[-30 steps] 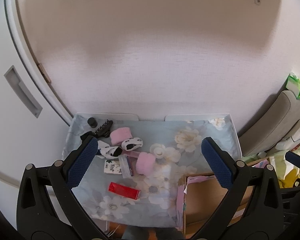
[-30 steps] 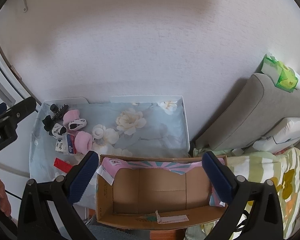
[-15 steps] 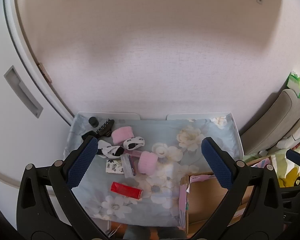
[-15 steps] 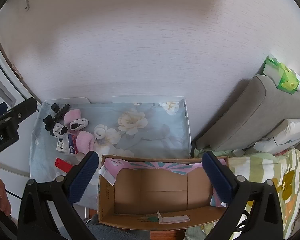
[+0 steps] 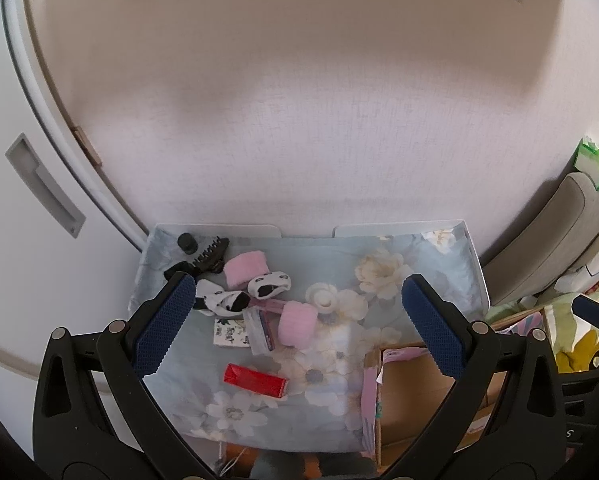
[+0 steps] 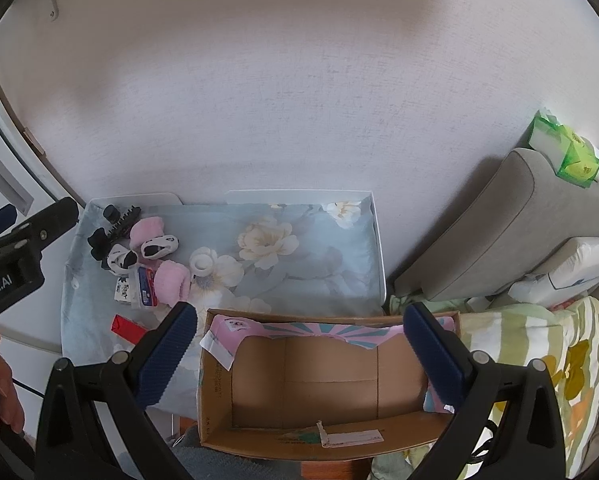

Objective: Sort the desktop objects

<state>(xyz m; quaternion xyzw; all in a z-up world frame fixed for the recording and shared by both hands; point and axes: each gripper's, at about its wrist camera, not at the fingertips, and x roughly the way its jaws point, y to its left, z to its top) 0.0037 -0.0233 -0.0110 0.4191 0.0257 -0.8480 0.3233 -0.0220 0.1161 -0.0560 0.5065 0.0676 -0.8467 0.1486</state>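
Observation:
Small items lie in a cluster on the left of a table covered with a floral cloth [image 5: 411, 264]: a red box [image 5: 255, 380], two pink fluffy rolls [image 5: 297, 323] [image 5: 245, 267], cow-print socks [image 5: 267, 283], a black hair claw [image 5: 209, 258], a small black cap [image 5: 187, 242], a white round piece [image 5: 322, 298] and small packets [image 5: 259, 330]. An open cardboard box [image 6: 323, 384] stands at the table's front right. My left gripper [image 5: 299, 324] hangs open high above the cluster. My right gripper [image 6: 299, 354] is open above the box, holding nothing.
A white wall backs the table. A white door [image 5: 39, 184] with a recessed handle is on the left. At the right stands a grey sofa arm [image 6: 491, 232] with a green tissue pack [image 6: 567, 156] on top, plus patterned bedding [image 6: 547, 360].
Both views have shifted slightly; the table contents sit a bit lower and nearer in the left wrist view. No object has moved and both grippers stay open.

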